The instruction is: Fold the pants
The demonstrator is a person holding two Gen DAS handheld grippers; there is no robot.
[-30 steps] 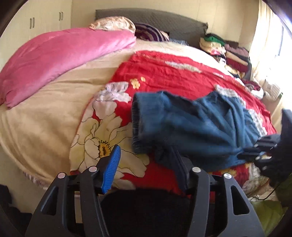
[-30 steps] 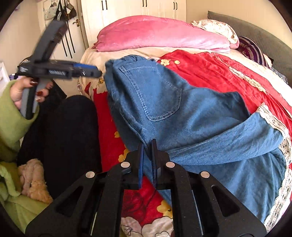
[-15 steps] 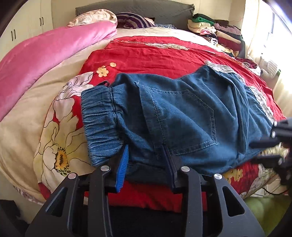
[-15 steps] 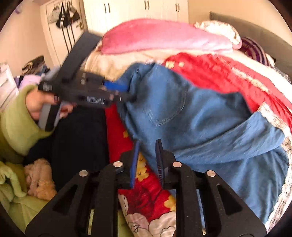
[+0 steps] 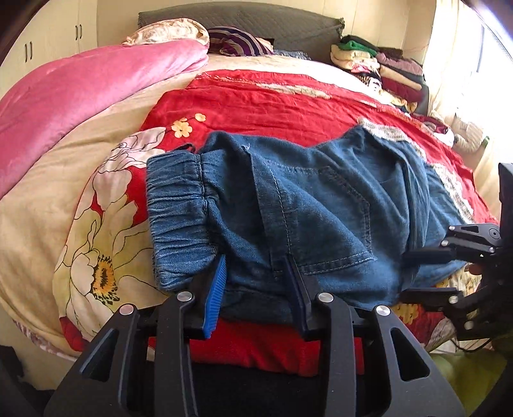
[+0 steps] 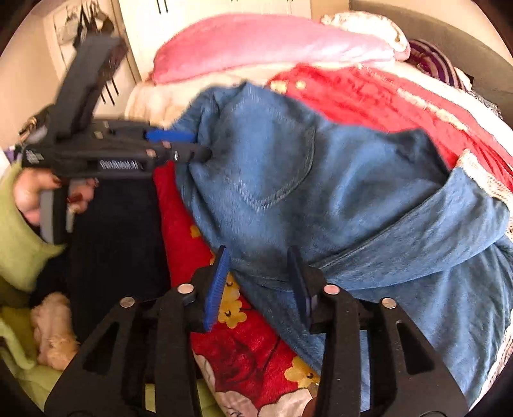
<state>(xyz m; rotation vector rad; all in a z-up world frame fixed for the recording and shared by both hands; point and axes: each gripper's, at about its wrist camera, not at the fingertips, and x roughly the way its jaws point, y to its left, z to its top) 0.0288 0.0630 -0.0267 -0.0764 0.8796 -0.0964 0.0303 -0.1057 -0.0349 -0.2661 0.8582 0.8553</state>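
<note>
Blue denim pants (image 5: 320, 205) lie on the red flowered bedspread (image 5: 256, 102), elastic waistband to the left and back pocket up. My left gripper (image 5: 256, 276) is at their near edge, its fingers closed on a thick bunch of denim beside the waistband. The right wrist view shows it from the side (image 6: 198, 146) pinching that edge of the pants (image 6: 320, 192). My right gripper (image 6: 258, 272) has its jaws opening; the denim edge lies loose between its fingers. In the left wrist view it sits at the far right (image 5: 413, 272), fingers apart.
A pink quilt (image 5: 80, 106) and pillows (image 5: 237, 41) lie at the head of the bed, with stacked folded clothes (image 5: 378, 67) at the back right. A hand in a green sleeve (image 6: 19, 231) holds the left gripper. White wardrobes (image 6: 224, 6) stand behind.
My left gripper came down to the near edge of the pants and narrowed onto it. My right gripper went from shut on the denim to jaws apart, letting the fold go.
</note>
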